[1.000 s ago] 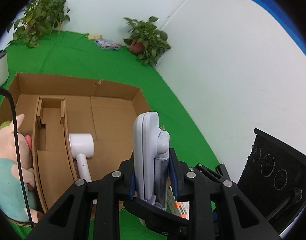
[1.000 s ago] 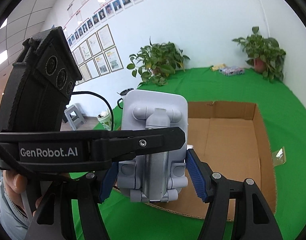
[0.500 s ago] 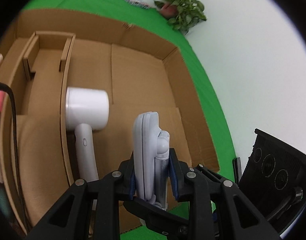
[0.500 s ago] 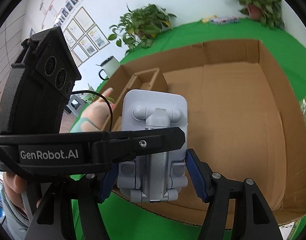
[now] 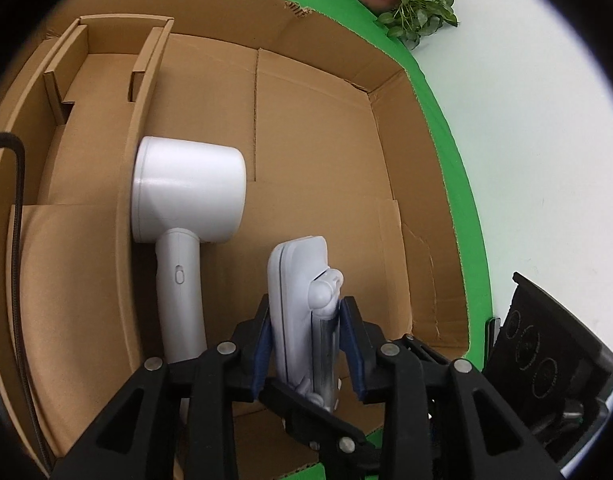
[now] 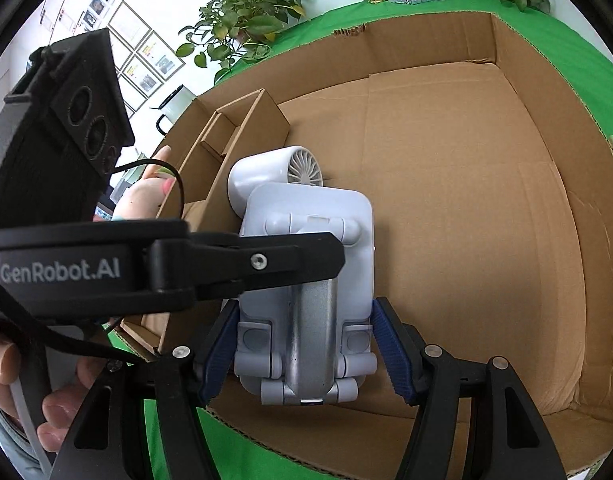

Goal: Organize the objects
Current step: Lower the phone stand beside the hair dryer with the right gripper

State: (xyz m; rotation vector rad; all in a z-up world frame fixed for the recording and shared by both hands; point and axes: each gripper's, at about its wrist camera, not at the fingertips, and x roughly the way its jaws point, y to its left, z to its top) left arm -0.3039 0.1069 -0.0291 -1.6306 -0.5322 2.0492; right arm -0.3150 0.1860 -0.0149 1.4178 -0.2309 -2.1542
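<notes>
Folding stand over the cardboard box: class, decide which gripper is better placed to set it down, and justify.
Right. The right gripper clamps the folding stand across its width; the left gripper has just been opening around it.

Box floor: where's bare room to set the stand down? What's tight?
Free: the wide floor patch between the hair dryer and the box's right wall, back to the far wall. The channel inside the cardboard insert is bare too, but narrow. Crowded: the strip along the insert, where the dryer lies and the folded stand hangs close.
</notes>
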